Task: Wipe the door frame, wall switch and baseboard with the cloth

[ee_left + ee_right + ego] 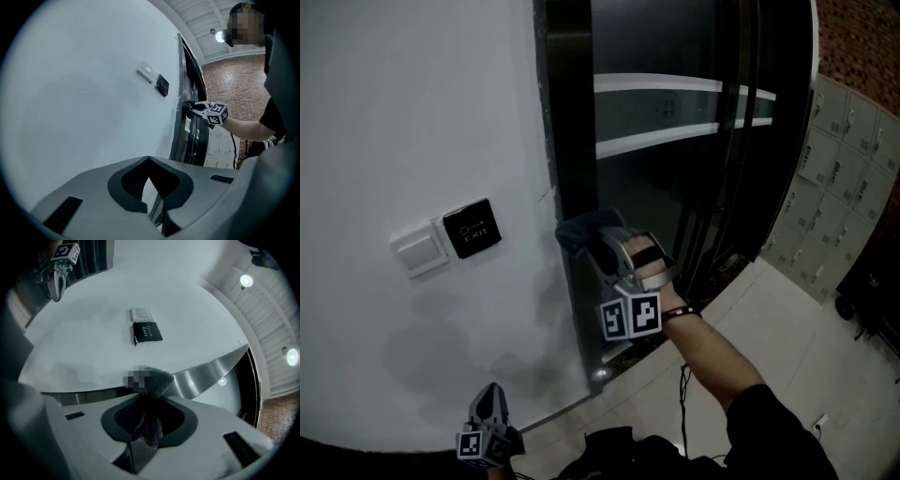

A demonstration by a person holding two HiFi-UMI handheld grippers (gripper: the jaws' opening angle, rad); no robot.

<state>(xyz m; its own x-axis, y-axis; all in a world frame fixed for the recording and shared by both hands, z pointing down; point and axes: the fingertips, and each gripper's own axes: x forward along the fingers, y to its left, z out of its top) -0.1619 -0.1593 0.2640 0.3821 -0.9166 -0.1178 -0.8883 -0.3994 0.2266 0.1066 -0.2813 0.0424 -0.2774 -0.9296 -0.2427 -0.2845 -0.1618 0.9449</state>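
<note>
My right gripper point(598, 246) is shut on a dark grey cloth point(577, 229) and holds it against the dark metal door frame point(570, 141), about level with the switches. In the right gripper view the cloth point(157, 380) bunches out of the jaws against the shiny frame point(206, 376). A white wall switch point(417, 249) and a black exit button point(472, 228) sit on the white wall to the left of the frame. My left gripper point(490, 401) hangs low near the wall, shut and holding nothing; its jaws point(149, 161) meet at the tips.
Right of the frame is a dark glass door point(675, 169) with two pale stripes. Grey lockers point(839, 169) line the far right wall over a light tiled floor point(769, 328). A thin cable point(683, 389) hangs below my right arm.
</note>
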